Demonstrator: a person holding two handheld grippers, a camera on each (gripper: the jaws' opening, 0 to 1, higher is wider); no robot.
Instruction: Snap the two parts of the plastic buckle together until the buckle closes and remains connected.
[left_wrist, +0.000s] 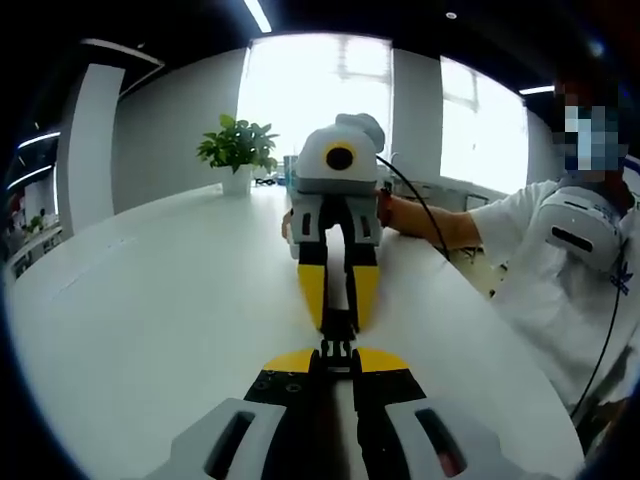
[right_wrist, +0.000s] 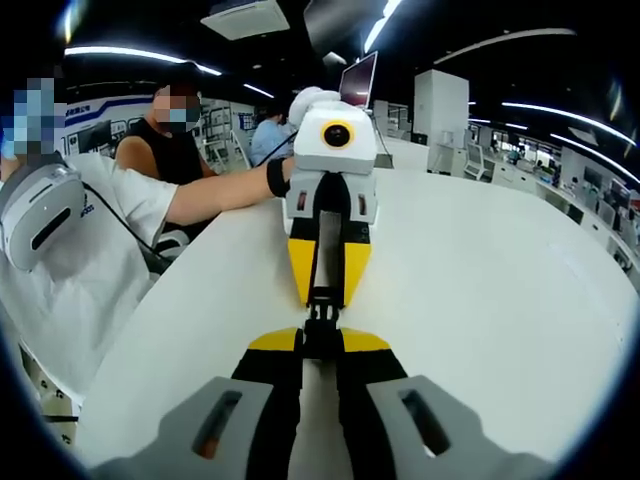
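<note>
Rising from the bottom of the left gripper view, the left gripper (left_wrist: 336, 362) has its yellow-tipped jaws clenched on one half of the black plastic buckle (left_wrist: 337, 345). Directly opposite, the right gripper (left_wrist: 338, 312) points back toward it, jaws clenched on the other half. The two buckle halves meet nose to nose between the facing gripper tips, just above the white bench (left_wrist: 160, 300); whether they are fully latched cannot be told. The buckle is small, black and ribbed, with a narrow neck at the joint.

In the right gripper view the same arrangement appears mirrored: the right gripper (right_wrist: 320, 345) below, the left gripper (right_wrist: 325, 295) opposite, the buckle (right_wrist: 321, 312) held between them over the bench (right_wrist: 480, 280).

Beyond the grippers, a person's hand (left_wrist: 384, 208) grips the right gripper body, a black cable (left_wrist: 425, 215) trailing from it. Farther back on the bench stands a potted plant (left_wrist: 238, 150) before bright windows (left_wrist: 320, 85). A wall sign (right_wrist: 105, 108) in the right gripper view carries writing too small to read.
</note>
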